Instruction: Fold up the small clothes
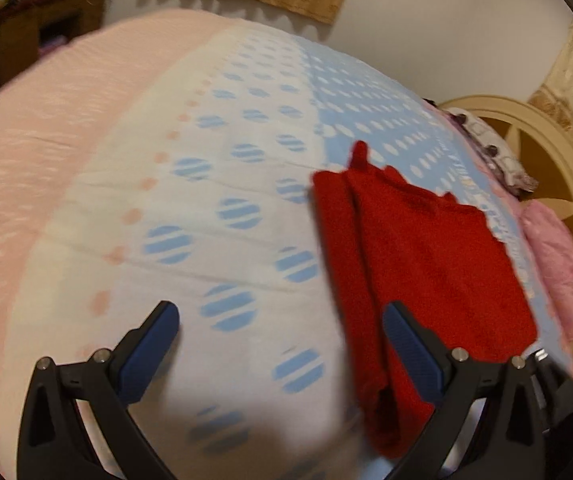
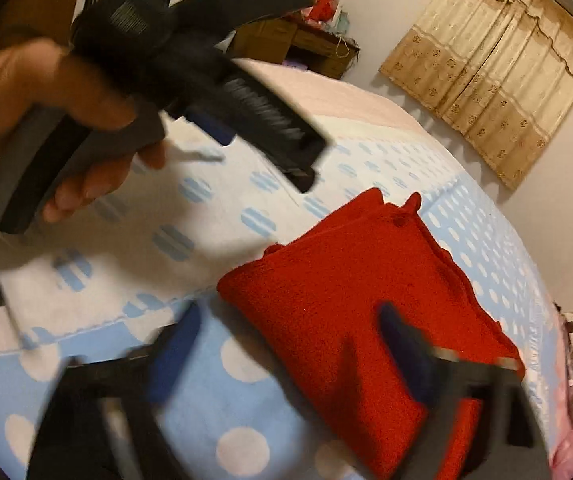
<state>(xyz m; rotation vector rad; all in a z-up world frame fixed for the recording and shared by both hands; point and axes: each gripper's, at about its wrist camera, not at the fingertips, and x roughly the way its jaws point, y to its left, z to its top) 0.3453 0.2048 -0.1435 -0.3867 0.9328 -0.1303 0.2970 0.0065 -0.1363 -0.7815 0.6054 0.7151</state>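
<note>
**Red cloth folded on bed, both grippers off it**

My left gripper (image 1: 282,340), black frame with blue ribbed pads, stands wide open with nothing between the pads. It hangs above the bedspread, tilted down. Its right finger (image 1: 414,356) overlaps the near edge of the cloth in the left wrist view; I can't tell if it touches.

My right gripper (image 2: 286,356) is blurred. Its 2 blue pads stand apart, roughly half open, nothing clamped. One pad sits over the spotted sheet, the other over the red fabric; contact can't be read through the blur.

The small red fleece-like garment (image 2: 366,292) lies on the blue and white polka-dot bedspread (image 1: 206,208), toward the bed's right side. It looks folded into a compact, layered, roughly rectangular packet with stacked edges showing at the far end, plus a small tab or corner sticking up there.

In the right wrist view my left hand (image 2: 46,120) is seen holding its gripper's handle above the sheet, well apart from the garment.

Further out: a pink blanket (image 1: 46,120) on the far part of the bed, a pink bundle (image 1: 558,264) by the cream wooden headboard (image 1: 546,128), and beige curtains (image 2: 498,64) on the wall.

Progress, my read: this 1 piece seems mostly or fully folded and released. Left: maybe a tidy or a move aside. No other unfolded small clothes visible.
</note>
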